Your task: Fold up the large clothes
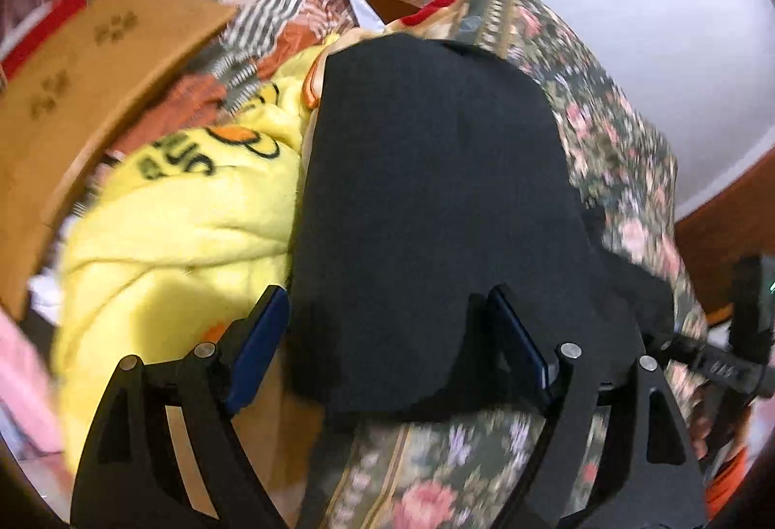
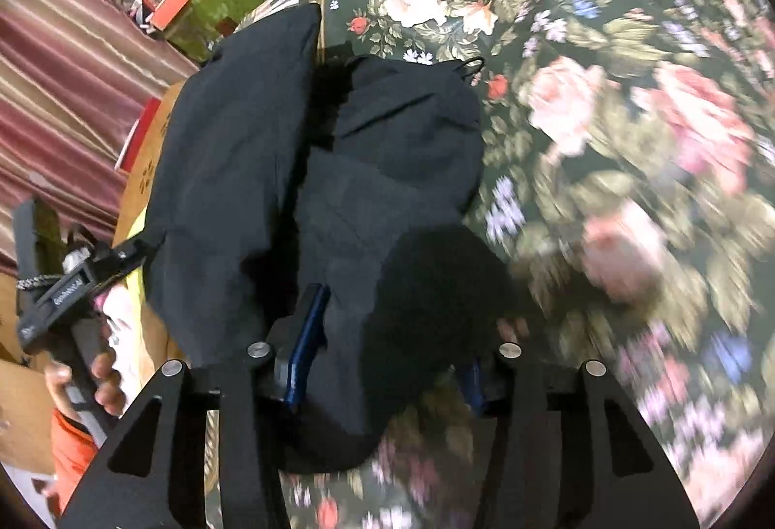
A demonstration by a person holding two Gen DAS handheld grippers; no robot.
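A black garment (image 1: 436, 199) lies folded lengthwise on the floral bedspread (image 1: 625, 170). My left gripper (image 1: 387, 306) stands wide over its near end, blue pads on either side of the cloth and not squeezing it. In the right wrist view the same black garment (image 2: 300, 170) is bunched in folds, with a drawstring loop at its far end. My right gripper (image 2: 402, 330) is part open, with a dark fold of the cloth loose between its fingers. The left gripper (image 2: 63, 291) shows at the left edge, held by a hand (image 2: 104, 383).
A yellow fleece blanket (image 1: 184, 228) with a cartoon print lies just left of the garment. Beyond it are a brown cardboard flap (image 1: 92, 93), striped cloth and a green box (image 2: 218, 6). A white wall (image 1: 629, 20) lies beyond the bed. The floral bedspread (image 2: 605, 117) stretches right.
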